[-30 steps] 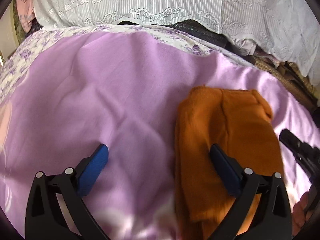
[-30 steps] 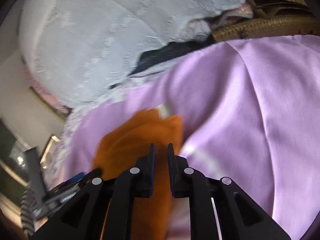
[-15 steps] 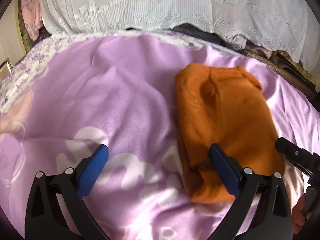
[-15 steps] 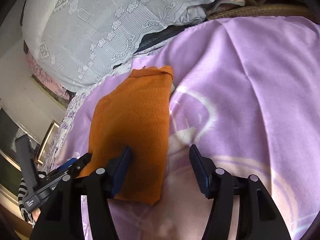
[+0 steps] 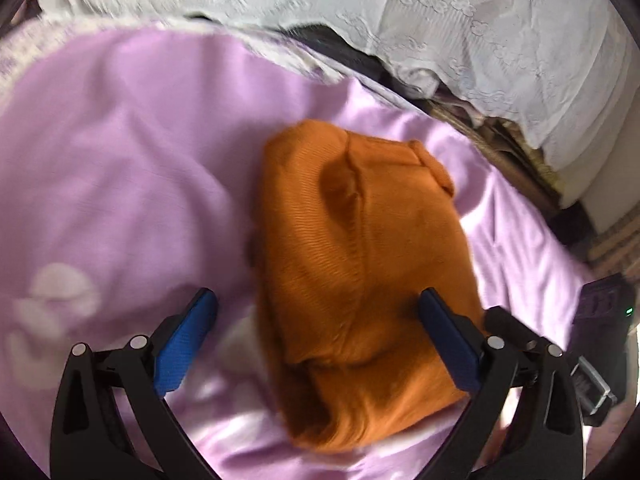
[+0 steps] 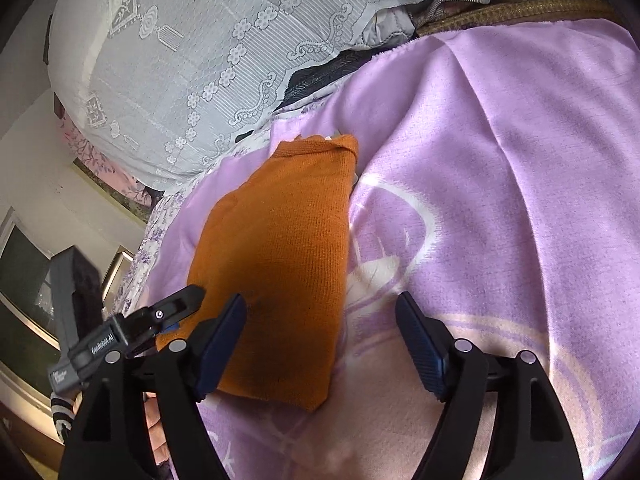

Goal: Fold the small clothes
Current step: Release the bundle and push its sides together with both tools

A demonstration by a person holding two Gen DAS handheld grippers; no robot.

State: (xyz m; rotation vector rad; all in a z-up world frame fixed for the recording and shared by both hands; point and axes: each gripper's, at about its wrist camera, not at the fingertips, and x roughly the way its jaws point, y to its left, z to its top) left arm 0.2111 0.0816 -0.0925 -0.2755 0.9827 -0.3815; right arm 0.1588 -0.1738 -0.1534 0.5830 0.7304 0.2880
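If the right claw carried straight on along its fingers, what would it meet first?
Probably the lilac blanket: the open right claw points down at it, with the folded orange garment's right edge between its fingers. Depth is unclear, so the garment might come first.

Motion blur softens the orange garment (image 5: 360,260) and purple blanket (image 5: 120,160) in the left wrist view; the blanket's pale printed design (image 6: 384,272) runs off-frame, unreadable.

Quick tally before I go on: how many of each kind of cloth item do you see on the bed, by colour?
Orange folded garment: 1
Lilac blanket: 1
White lace cover: 1
Total: 3
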